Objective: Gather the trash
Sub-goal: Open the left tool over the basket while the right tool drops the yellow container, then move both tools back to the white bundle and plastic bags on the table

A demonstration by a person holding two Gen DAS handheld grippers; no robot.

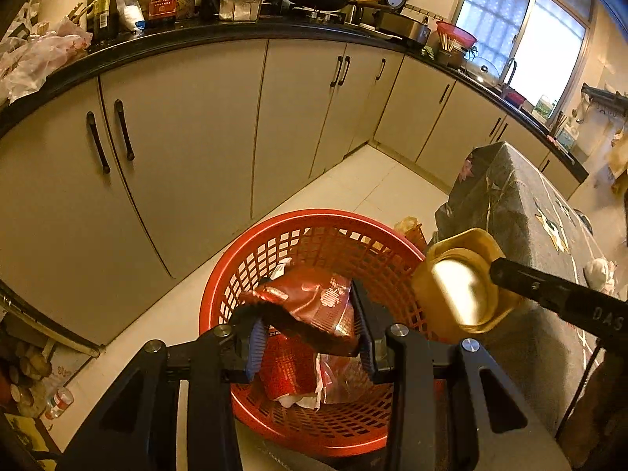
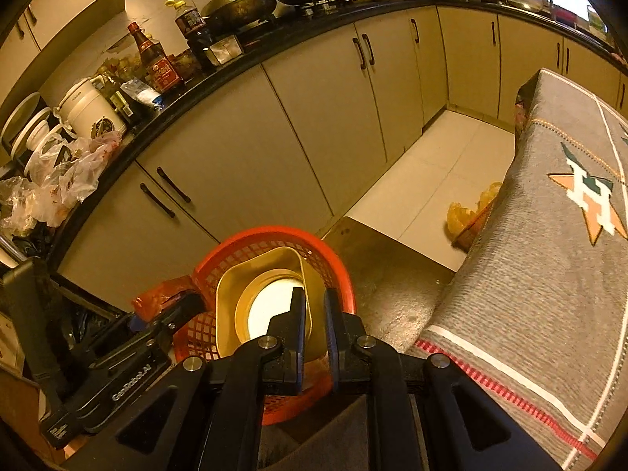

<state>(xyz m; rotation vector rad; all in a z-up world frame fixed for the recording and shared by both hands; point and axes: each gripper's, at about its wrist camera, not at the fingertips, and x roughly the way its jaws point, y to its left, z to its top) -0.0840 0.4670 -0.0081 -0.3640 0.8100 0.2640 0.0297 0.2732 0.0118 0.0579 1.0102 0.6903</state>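
Both pairs of fingers are clenched: the left gripper (image 1: 310,337) grasps a red wrapper (image 1: 310,306), long axis crosswise, above the basket (image 1: 243,274); the right gripper (image 2: 314,329) pinches a tilted yellow cup's (image 2: 271,298) rim, mouth facing back.

Warm yellowish dimness, blown-out window (image 1: 522,35) glare, fisheye-bent edges, slight motion blur
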